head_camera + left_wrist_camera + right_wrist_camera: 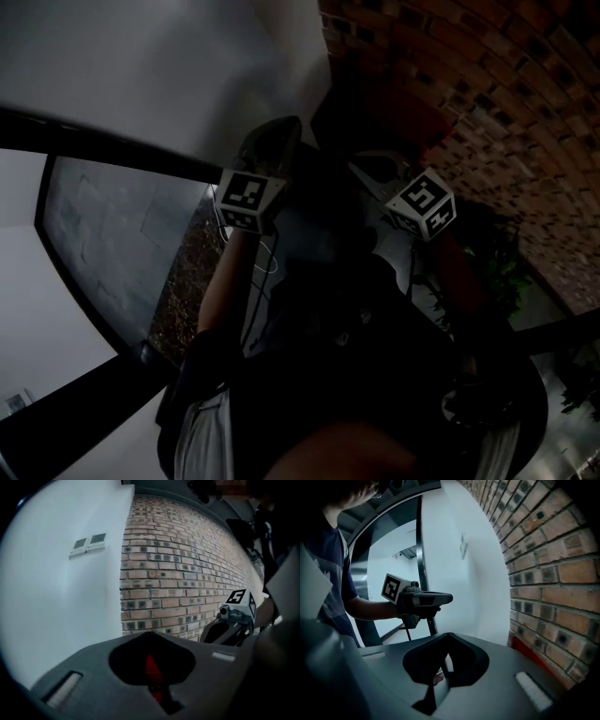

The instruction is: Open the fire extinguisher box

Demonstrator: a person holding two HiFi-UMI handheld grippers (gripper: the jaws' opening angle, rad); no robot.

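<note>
The head view is dark. A dark red box (417, 122) stands against the foot of the brick wall (487, 84). My left gripper (272, 141) and right gripper (375, 169) are both raised in front of it, side by side and apart from it. In the left gripper view the jaws (150, 633) meet at their tips, with nothing held, and red (151, 666) shows through the gap behind them. In the right gripper view the jaws (447, 633) also meet and are empty, and a red edge (525, 648) runs along the wall's foot.
A white wall (56, 597) with two small control panels (89, 544) adjoins the brick wall (187, 573). A dark-framed glass pane (103, 253) and a gravel strip (183, 272) lie to the left. Green plants (497, 262) are on the right.
</note>
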